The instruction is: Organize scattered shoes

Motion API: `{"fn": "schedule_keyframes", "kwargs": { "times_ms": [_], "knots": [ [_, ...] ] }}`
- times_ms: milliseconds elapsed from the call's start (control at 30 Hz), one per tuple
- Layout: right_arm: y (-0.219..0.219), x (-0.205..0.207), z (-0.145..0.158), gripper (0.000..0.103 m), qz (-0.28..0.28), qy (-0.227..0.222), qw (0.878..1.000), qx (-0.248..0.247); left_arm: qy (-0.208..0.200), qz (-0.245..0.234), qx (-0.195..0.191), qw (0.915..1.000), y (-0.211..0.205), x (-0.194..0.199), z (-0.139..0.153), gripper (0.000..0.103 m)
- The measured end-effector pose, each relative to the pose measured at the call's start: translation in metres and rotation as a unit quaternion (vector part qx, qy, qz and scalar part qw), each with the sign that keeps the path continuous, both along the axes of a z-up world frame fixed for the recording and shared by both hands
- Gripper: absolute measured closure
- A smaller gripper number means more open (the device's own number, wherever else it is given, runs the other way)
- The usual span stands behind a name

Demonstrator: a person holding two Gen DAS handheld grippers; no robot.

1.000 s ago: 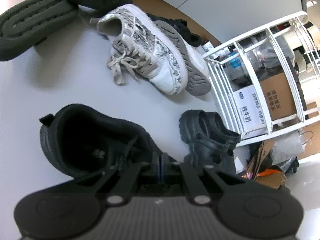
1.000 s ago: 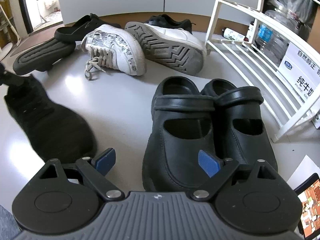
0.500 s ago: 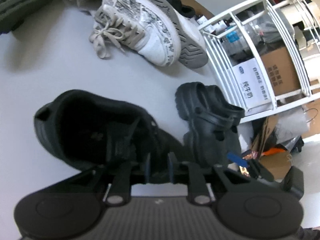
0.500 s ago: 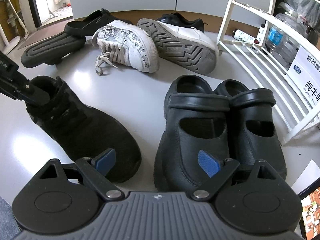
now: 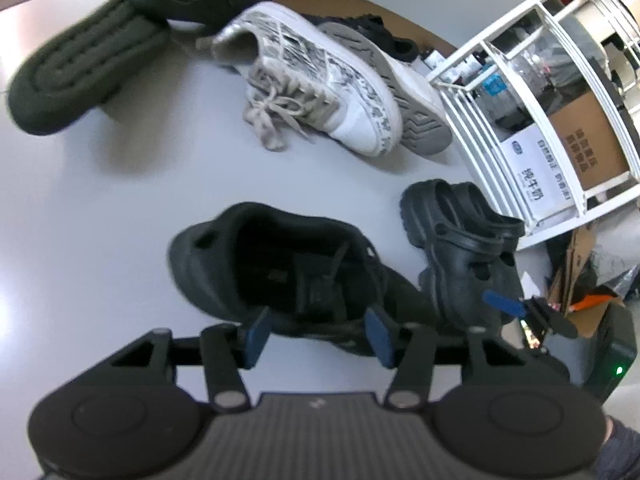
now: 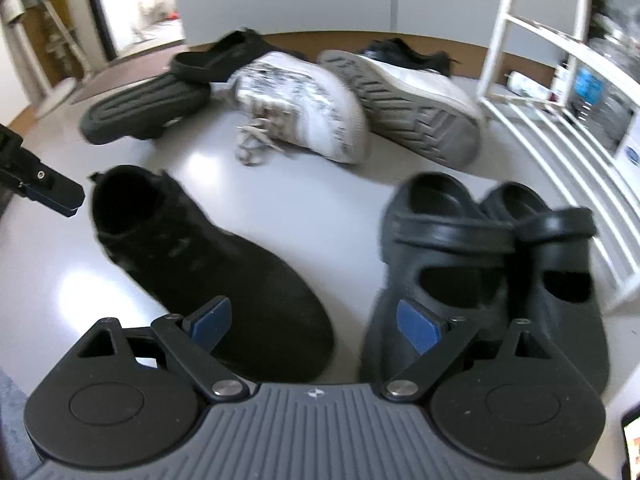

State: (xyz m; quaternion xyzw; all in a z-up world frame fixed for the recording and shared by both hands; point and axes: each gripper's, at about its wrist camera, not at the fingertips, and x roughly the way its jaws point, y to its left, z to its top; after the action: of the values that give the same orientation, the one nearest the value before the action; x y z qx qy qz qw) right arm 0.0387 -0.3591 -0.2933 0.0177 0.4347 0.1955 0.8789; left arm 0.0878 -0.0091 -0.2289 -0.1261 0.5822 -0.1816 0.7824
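A black lace-up sneaker [image 5: 288, 272] stands on the grey floor, left of a pair of black clogs [image 5: 464, 248]. My left gripper [image 5: 316, 338] hovers just behind its heel. Its jaws are opening, and the blue pads are clear of the shoe. In the right wrist view the sneaker [image 6: 208, 256] and the clogs [image 6: 488, 264] lie side by side below my right gripper [image 6: 314, 324], which is open and holds nothing. Further back lie a white patterned sneaker [image 6: 300, 116], its mate [image 6: 408, 108] tipped sole-out, and a dark slipper [image 6: 144, 108].
A white wire rack [image 5: 520, 120] with boxes and bottles stands to the right, close to the clogs. Another black sneaker [image 6: 404, 56] sits by the far wall. Cardboard and clutter [image 5: 580, 300] lie beyond the rack. Bare floor shows left of the black sneaker.
The left jaws, shut on the black sneaker's collar a second ago, have spread and let it go. The sneaker now rests beside the clogs, and the left gripper has drawn back from it.
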Motion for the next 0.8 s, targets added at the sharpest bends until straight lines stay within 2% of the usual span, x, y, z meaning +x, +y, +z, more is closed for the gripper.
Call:
{"fn": "schedule_keyframes", "kwargs": {
  "times_ms": [133, 267, 367, 433, 533, 667, 800],
  "knots": [
    [0.012, -0.002, 0.002, 0.010, 0.029, 0.001, 1.000, 0.004, -0.010, -0.001, 0.015, 0.9998, 0.010, -0.013, 0.004, 0.034],
    [0.015, -0.002, 0.002, 0.010, 0.032, 0.024, 0.999, -0.004, 0.000, -0.011, 0.004, 0.9999, 0.013, -0.020, -0.004, 0.031],
    [0.015, -0.002, 0.003, 0.010, 0.031, 0.041, 0.999, -0.011, -0.013, -0.032, -0.004, 0.9994, 0.014, -0.025, -0.010, 0.026],
    [0.016, -0.005, 0.005, 0.009, 0.036, 0.053, 0.998, -0.018, -0.008, -0.034, -0.003, 0.9994, 0.017, -0.028, -0.014, 0.025],
    [0.020, -0.010, 0.004, 0.008, 0.046, 0.069, 0.996, -0.040, 0.005, -0.028, 0.002, 0.9996, 0.025, -0.030, -0.020, 0.023],
    [0.025, -0.015, -0.003, 0.005, 0.056, 0.091, 0.993, -0.060, 0.005, -0.006, 0.012, 0.9999, 0.039, -0.031, -0.026, 0.010],
    [0.028, -0.014, -0.005, 0.004, 0.060, 0.092, 0.992, -0.066, 0.022, 0.003, 0.040, 0.9990, 0.043, -0.030, -0.036, 0.010]
  ]
}}
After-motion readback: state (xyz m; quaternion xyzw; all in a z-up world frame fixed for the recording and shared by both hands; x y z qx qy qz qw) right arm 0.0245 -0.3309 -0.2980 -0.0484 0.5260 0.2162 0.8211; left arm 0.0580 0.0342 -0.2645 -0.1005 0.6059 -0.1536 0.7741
